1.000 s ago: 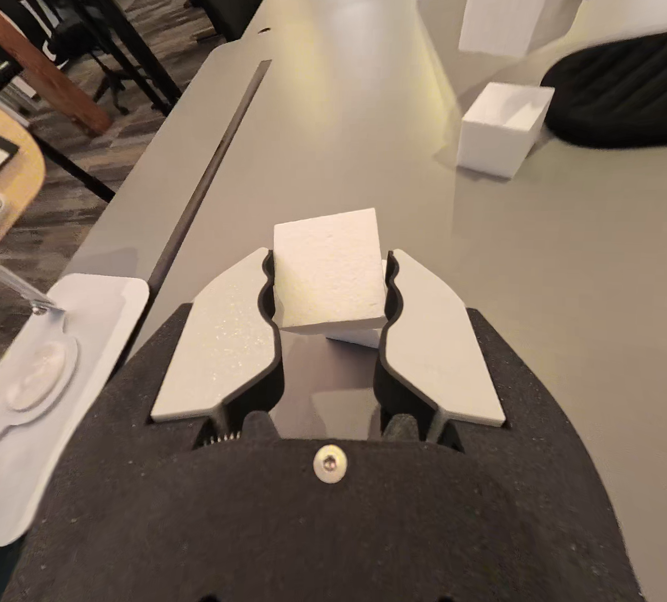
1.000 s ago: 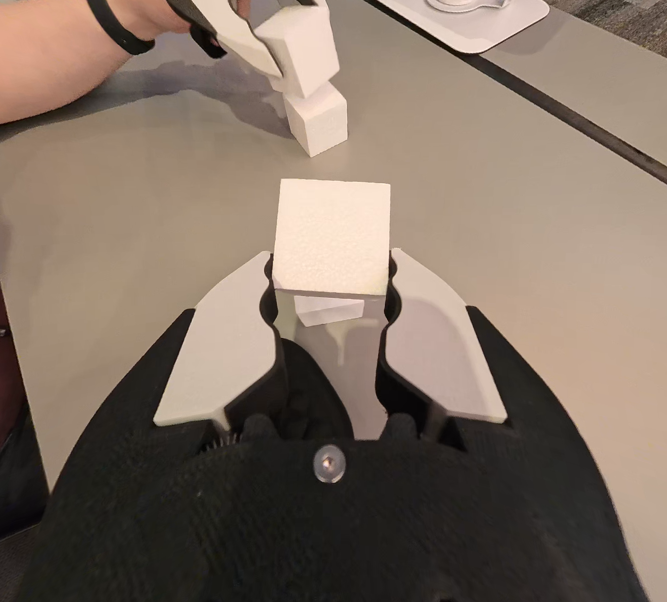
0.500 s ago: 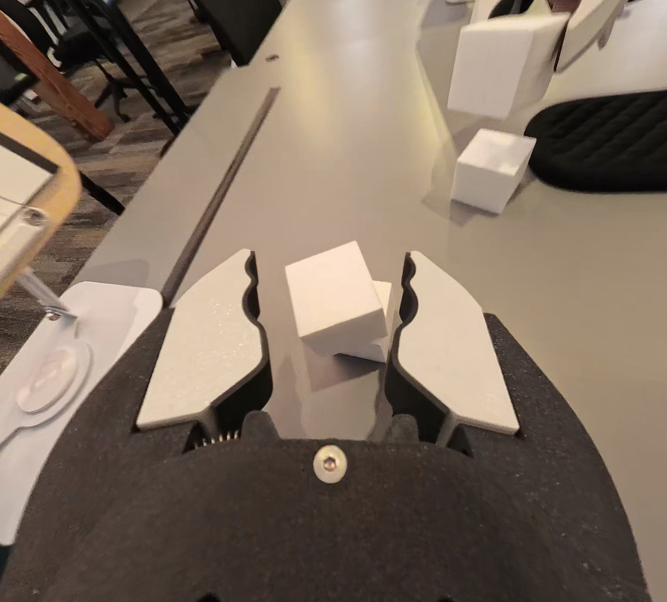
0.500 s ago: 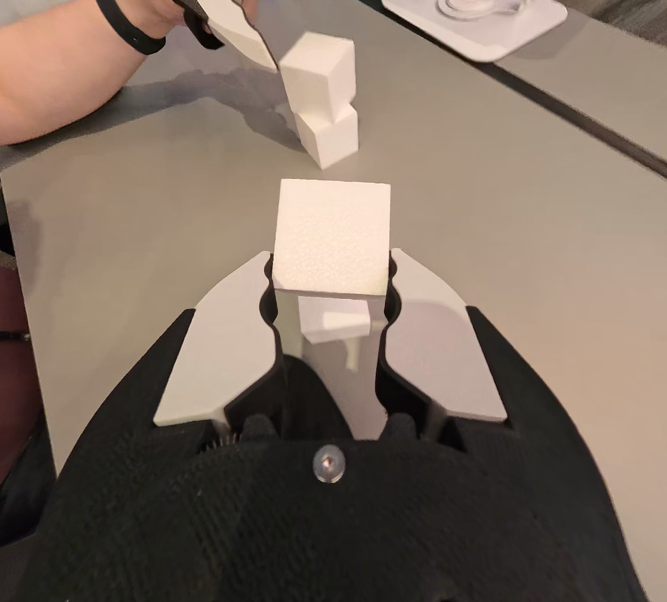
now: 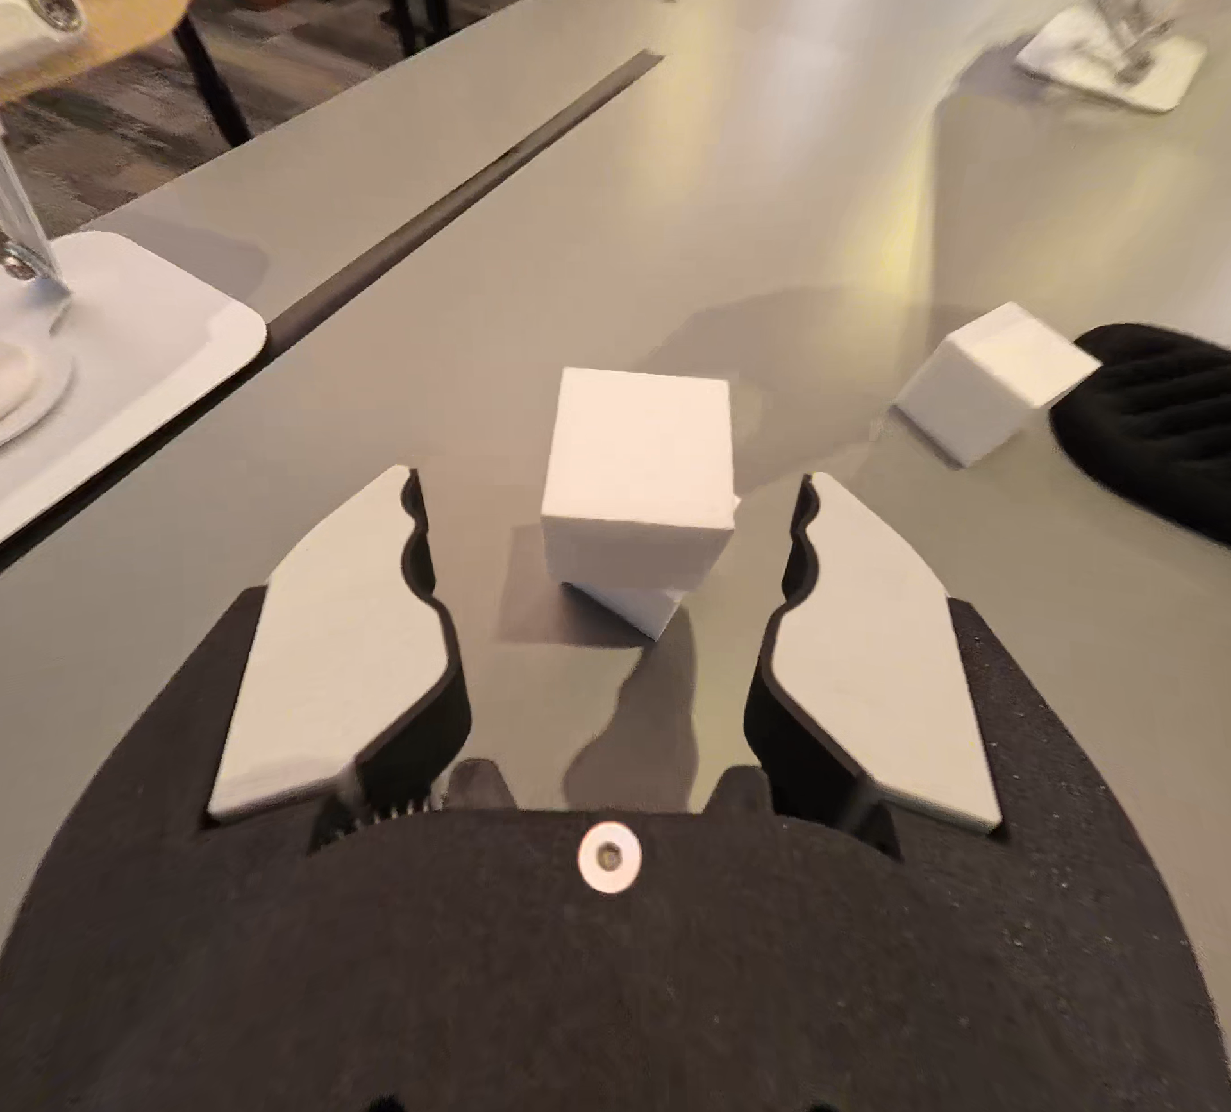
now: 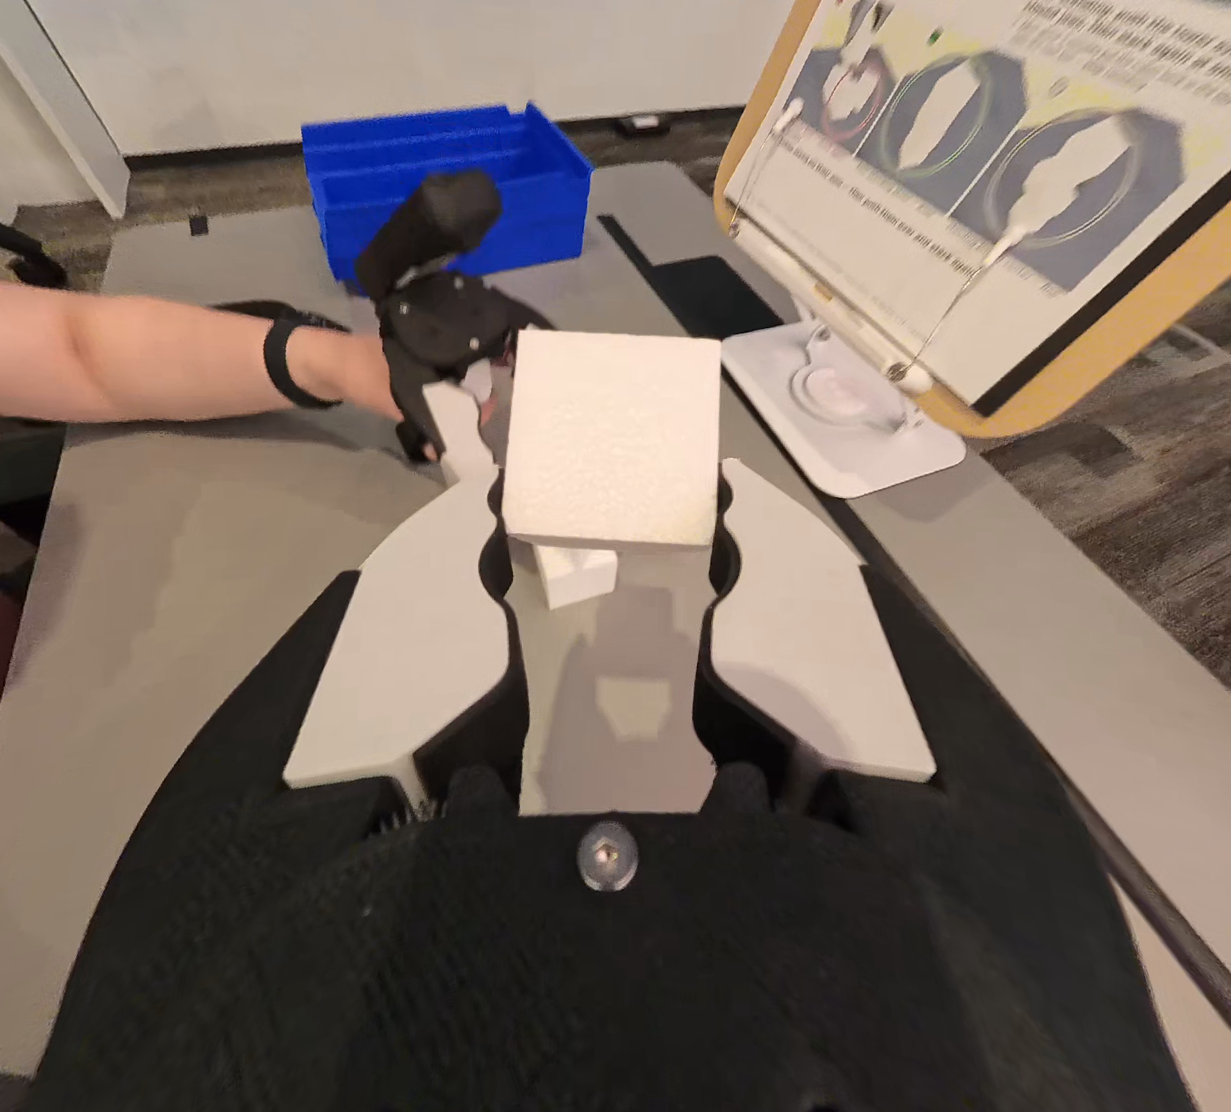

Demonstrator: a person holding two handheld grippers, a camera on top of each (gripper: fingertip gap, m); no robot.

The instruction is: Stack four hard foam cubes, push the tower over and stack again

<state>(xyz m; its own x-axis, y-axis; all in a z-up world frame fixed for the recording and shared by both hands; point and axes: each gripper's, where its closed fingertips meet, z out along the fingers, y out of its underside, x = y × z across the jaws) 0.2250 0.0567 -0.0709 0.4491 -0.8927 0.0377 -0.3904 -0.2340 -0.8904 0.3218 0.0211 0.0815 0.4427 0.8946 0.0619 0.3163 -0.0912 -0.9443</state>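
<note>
In the left wrist view my left gripper (image 5: 607,477) is open wide. Just ahead of its fingertips a white foam cube (image 5: 638,467) rests, turned, on a second cube (image 5: 633,610) on the grey table (image 5: 733,214); neither pad touches them. A third cube (image 5: 992,394) lies at the right. In the right wrist view my right gripper (image 6: 609,470) is shut on a white foam cube (image 6: 613,434) and holds it above the table. Part of another white cube (image 6: 576,573) shows beneath it. The left gripper (image 6: 453,360) appears beyond, at the left.
A black pad (image 5: 1152,420) lies by the third cube. A white stand base (image 6: 846,414) carries an instruction board (image 6: 999,147) at the right. A blue bin (image 6: 446,187) stands at the back. A person's arm (image 6: 166,360) reaches in from the left. A dark seam (image 5: 466,187) crosses the table. One gripper's finger ends stand about 20 cm off the other's.
My left gripper opened, let go of its cube on top of the lower one, and drew back. My right gripper carried its cube away from the black pad towards the left gripper.
</note>
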